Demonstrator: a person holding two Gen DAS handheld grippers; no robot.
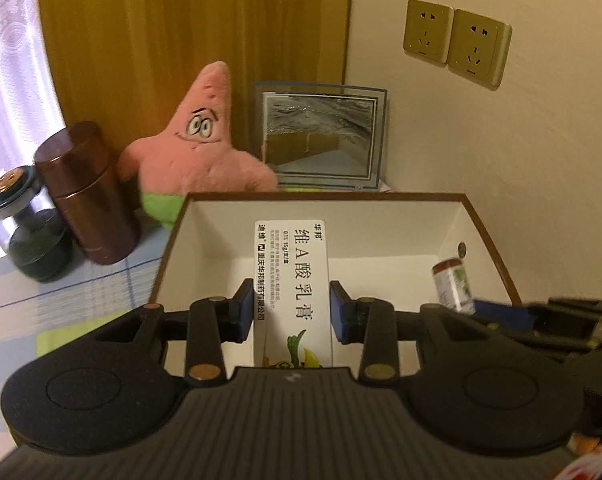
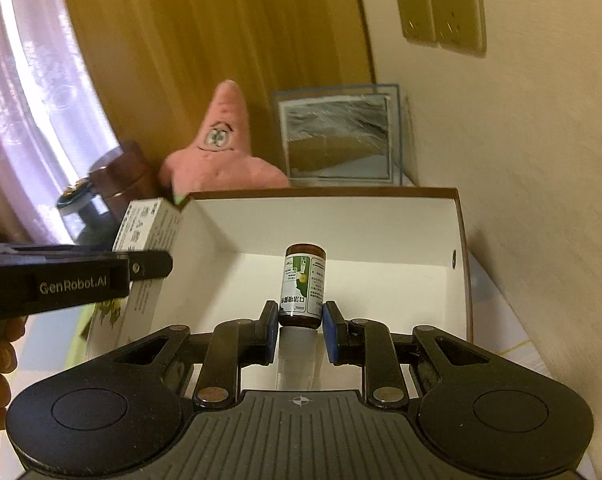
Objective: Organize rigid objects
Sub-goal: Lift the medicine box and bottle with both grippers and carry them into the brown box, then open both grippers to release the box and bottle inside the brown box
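- Left claw (image 1: 293,312) clamped on white ointment carton (image 1: 292,276), held above the open white box (image 1: 489,232), not set down yet.
- Right claw (image 2: 299,322) pinching small brown bottle (image 2: 303,284) near its cap end, also over the box, toward its right side.
- Box floor looks bare as far as visible, so prob. nothing stowed so far.
- Left to do: lower both items in, release.
- Plush star (image 1: 205,140), copper tin (image 1: 87,196), dark jar (image 1: 29,228) stand on desk far left, untouched.

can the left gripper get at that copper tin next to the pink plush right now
Probably not as things stand: the left gripper is shut on the white carton over the open box. The path to the copper tin looks clear otherwise.
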